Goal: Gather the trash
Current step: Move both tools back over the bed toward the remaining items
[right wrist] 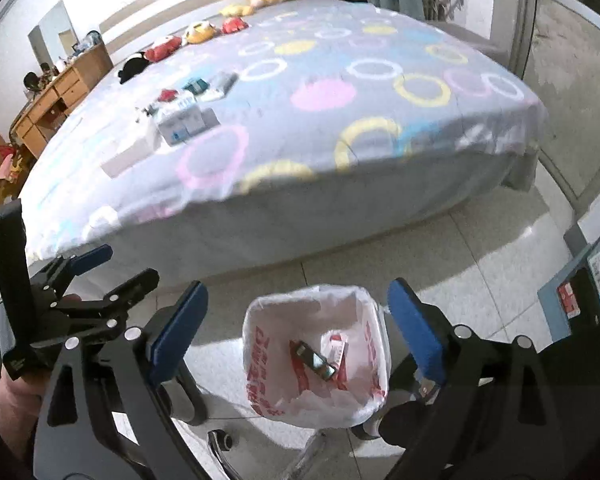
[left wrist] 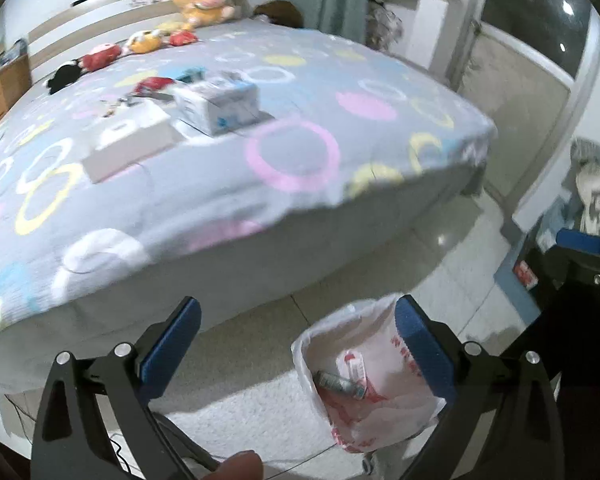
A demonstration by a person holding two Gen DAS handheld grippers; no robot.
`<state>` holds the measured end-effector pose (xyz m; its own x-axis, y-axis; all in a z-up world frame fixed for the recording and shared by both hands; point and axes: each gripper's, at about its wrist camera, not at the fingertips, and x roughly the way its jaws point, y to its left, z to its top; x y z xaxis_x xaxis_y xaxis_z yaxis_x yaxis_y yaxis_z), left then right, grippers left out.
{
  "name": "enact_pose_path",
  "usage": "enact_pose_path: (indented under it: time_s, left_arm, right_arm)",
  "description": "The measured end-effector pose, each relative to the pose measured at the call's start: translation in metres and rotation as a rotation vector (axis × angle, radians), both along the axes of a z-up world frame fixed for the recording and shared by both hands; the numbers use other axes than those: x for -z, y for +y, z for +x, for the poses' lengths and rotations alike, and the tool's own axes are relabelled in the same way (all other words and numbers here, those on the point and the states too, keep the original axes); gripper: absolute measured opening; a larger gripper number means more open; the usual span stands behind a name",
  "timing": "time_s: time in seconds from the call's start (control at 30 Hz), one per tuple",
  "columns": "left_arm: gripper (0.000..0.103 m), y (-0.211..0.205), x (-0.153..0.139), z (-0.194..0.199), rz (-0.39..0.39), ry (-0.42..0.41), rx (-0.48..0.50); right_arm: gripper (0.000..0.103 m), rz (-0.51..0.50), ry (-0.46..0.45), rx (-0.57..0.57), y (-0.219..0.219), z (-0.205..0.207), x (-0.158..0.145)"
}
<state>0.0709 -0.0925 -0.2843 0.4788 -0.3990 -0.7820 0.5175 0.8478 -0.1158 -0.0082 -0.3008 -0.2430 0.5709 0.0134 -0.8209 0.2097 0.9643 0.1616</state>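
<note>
White plastic printed with red lettering lines the small bin on the tiled floor just off the foot edge of the bed; inside lie a dark flat wrapper and a red-and-white packet. Both pairs of tongs hang above it with nothing between their blue pads. The right tongs stand wide apart over the liner's mouth, and the left tongs are likewise spread and empty, the bin showing by their right-hand pad.

What is left to collect lies on the bed's ringed cover, toward its middle and left side, well away from the foot edge: a blue-and-white carton, a flat pale box just beside it toward the left edge, a red packet and some teal and grey packs behind. A row of soft toys sits along the headboard edge; those look like no trash.

The cartons are probably light, thin card that will dent if squeezed hard, and the soft mattress gives under a push, so pressing down to wedge a pad beneath would sink them. I would take the carton across its narrow sides, pads flat on opposite faces. The flat box is likely too broad for that; its short end or a raised edge seems the better hold. Foil packets may be slippery and crumple; pinch them by a corner.
</note>
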Motion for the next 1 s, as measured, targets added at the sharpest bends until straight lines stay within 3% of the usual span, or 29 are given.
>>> enact_pose_path:
  time_s: [0.2, 0.43, 0.73, 1.0]
  left_arm:
    - [0.095, 0.034, -0.023, 0.015, -0.081, -0.001, -0.117]
    - [0.095, 0.064, -0.044, 0.021, -0.114, -0.043, -0.205]
    - [0.095, 0.095, -0.077, 0.044, -0.094, -0.074, -0.337]
    - [0.095, 0.109, -0.096, 0.084, -0.093, -0.066, -0.414]
  right_arm:
    - [0.09, -0.017, -0.031, -0.052, 0.012, 0.01, -0.027]
    - [0.091, -0.037, -0.058, -0.1, 0.028, 0.02, -0.046]
    - [0.091, -0.086, -0.072, -0.171, 0.05, 0.047, -0.064]
    - [0.092, -0.136, -0.108, -0.25, 0.07, 0.096, -0.092]
